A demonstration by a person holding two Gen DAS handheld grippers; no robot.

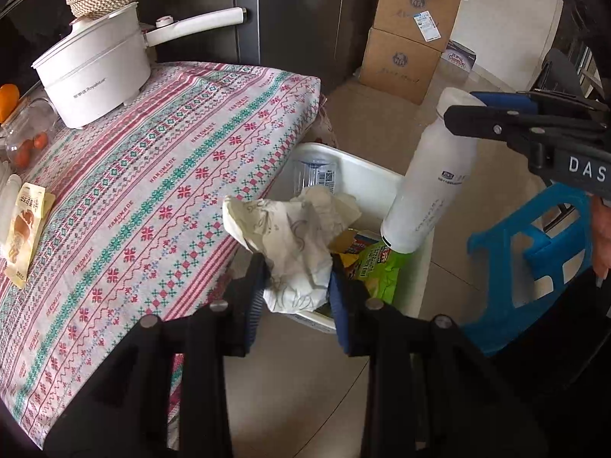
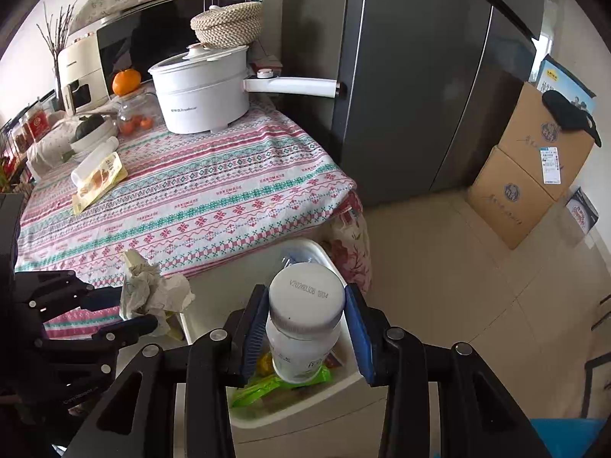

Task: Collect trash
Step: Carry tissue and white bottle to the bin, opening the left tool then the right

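My left gripper point(image 1: 296, 278) is shut on a crumpled white paper wad point(image 1: 294, 236) and holds it over the near end of the white trash bin point(image 1: 366, 175) beside the table. My right gripper point(image 2: 305, 324) is shut on the cap end of a white plastic bottle point(image 2: 303, 328), held upright above the bin point(image 2: 305, 246). That bottle point(image 1: 427, 175) also shows in the left wrist view, over the bin's right side. The bin holds a green wrapper point(image 1: 378, 267), a clear plastic bottle point(image 1: 317, 175) and other scraps. In the right wrist view the paper wad point(image 2: 152, 294) hangs at the left.
A table with a patterned cloth point(image 1: 152, 191) carries a white electric pot point(image 1: 95, 72), a yellow snack packet point(image 1: 25, 229) and a jar of small tomatoes point(image 1: 28, 137). A blue plastic stool point(image 1: 534, 259) stands right of the bin. Cardboard boxes point(image 1: 408, 34) and a dark fridge point(image 2: 420, 76) stand behind.
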